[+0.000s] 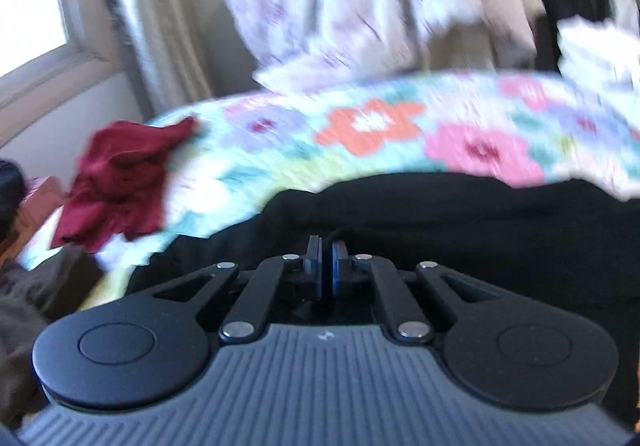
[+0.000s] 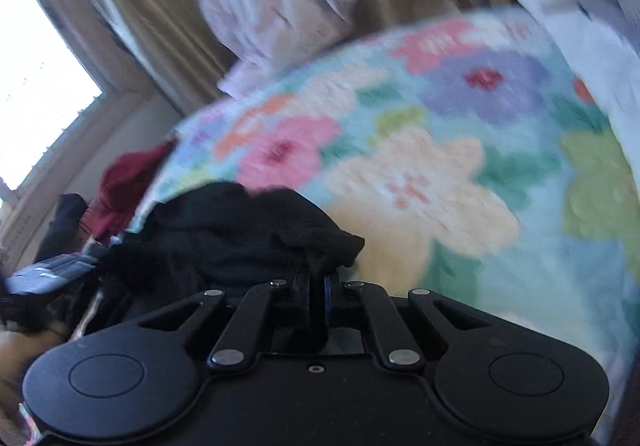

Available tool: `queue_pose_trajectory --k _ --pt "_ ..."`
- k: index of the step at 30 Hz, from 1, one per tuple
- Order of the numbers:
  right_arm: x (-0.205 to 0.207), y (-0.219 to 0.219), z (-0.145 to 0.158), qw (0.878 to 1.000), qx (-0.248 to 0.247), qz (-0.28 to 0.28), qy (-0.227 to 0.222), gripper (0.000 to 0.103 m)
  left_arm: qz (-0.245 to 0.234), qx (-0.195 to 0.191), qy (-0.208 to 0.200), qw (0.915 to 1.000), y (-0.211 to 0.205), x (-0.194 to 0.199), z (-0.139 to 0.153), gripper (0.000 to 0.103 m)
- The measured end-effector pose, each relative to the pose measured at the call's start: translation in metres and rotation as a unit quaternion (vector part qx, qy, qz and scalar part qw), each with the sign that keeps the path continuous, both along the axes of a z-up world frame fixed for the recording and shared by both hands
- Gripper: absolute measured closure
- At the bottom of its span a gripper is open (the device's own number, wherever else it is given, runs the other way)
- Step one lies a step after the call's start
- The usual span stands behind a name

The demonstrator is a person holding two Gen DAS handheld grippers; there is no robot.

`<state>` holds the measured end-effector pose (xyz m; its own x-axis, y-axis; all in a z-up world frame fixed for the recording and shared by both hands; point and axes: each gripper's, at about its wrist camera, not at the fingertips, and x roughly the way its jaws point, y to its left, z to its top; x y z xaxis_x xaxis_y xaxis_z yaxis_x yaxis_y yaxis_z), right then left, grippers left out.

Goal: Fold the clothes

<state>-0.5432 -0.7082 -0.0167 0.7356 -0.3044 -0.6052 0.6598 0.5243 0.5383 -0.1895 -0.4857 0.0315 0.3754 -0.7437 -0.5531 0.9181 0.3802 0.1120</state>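
A black garment lies on a flowered bedspread. My left gripper is shut on its near edge, and the cloth spreads wide ahead and to the right. In the right wrist view the same black garment is bunched ahead and left of my right gripper, which is shut on a fold of it. A dark red garment lies crumpled at the bed's left edge; it also shows in the right wrist view. Both views are blurred.
A pale printed pillow leans at the head of the bed, with curtains and a bright window to the left. White and grey cloth lies at the right. Dark clothes pile beside the bed.
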Motion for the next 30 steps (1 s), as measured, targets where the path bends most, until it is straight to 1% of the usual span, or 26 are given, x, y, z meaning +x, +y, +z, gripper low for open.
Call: queue_pose_trajectory --k 2,4,5,7,9,10,12,13,14,15,16,17,19,21,24,25,26,28,30 --pt "-0.001 -0.005 -0.004 1.000 0.026 -0.001 -0.016 0.095 0.012 -0.001 0.042 0.9990 0.016 0.010 -0.003 0.099" --pt "0.005 -0.003 -0.003 1.000 0.018 0.002 0.000 0.095 0.012 -0.003 0.075 0.9971 0.027 0.018 -0.012 0.099" --pt "0.009 -0.001 -0.002 1.000 0.008 0.004 0.015 0.095 0.003 -0.007 0.075 0.9972 0.032 0.017 -0.016 0.099" --pt "0.013 0.000 -0.003 0.999 0.002 0.006 0.034 0.095 -0.038 -0.014 0.049 0.9980 0.046 0.005 -0.021 0.099" --pt "0.012 -0.003 -0.006 0.999 0.013 0.000 0.037 0.095 -0.062 0.002 0.038 0.9973 0.059 -0.006 -0.028 0.099" --pt "0.009 -0.006 -0.009 0.999 0.020 -0.006 0.038 0.095 -0.061 0.019 0.042 0.9971 0.063 -0.008 -0.033 0.099" --pt "0.004 -0.012 -0.012 0.998 0.027 -0.018 0.046 0.095 -0.036 0.051 0.059 0.9963 0.069 -0.002 -0.045 0.098" --pt "0.002 -0.015 -0.012 0.998 0.024 -0.023 0.053 0.095 -0.022 0.065 0.068 0.9953 0.072 0.001 -0.051 0.095" --pt "-0.001 -0.017 -0.012 0.998 0.022 -0.028 0.057 0.095 -0.013 0.070 0.081 0.9942 0.075 0.005 -0.053 0.091" --pt "-0.003 -0.018 -0.011 0.998 0.019 -0.032 0.054 0.095 -0.009 0.066 0.096 0.9931 0.078 0.009 -0.053 0.090" --pt "-0.006 -0.018 -0.009 0.998 0.016 -0.035 0.047 0.094 -0.003 0.060 0.107 0.9925 0.082 0.012 -0.050 0.081" --pt "-0.008 -0.018 -0.007 0.999 0.013 -0.035 0.039 0.094 0.004 0.055 0.113 0.9920 0.085 0.015 -0.046 0.070" --pt "-0.007 -0.015 -0.002 1.000 0.003 -0.020 0.023 0.090 0.019 0.040 0.117 0.9921 0.093 0.020 -0.038 0.059" --pt "-0.002 -0.010 0.003 1.000 -0.010 0.002 0.015 0.089 0.023 0.018 0.127 0.9915 0.098 0.026 -0.029 0.058" --pt "0.004 -0.007 0.006 1.000 -0.013 0.019 0.011 0.089 0.029 -0.013 0.149 0.9883 0.100 0.036 -0.019 0.053" --pt "0.006 -0.006 0.007 1.000 -0.013 0.024 0.010 0.089 0.027 -0.019 0.160 0.9866 0.099 0.040 -0.019 0.049" --pt "0.008 -0.006 0.008 0.999 -0.014 0.026 0.011 0.088 0.022 -0.016 0.168 0.9853 0.096 0.042 -0.020 0.046" --pt "0.009 -0.005 0.008 0.999 -0.015 0.027 0.016 0.087 0.010 0.002 0.170 0.9855 0.083 0.041 -0.029 0.045" --pt "0.010 -0.006 0.007 0.999 -0.012 0.026 0.020 0.083 0.001 0.020 0.163 0.9864 0.067 0.039 -0.040 0.045"
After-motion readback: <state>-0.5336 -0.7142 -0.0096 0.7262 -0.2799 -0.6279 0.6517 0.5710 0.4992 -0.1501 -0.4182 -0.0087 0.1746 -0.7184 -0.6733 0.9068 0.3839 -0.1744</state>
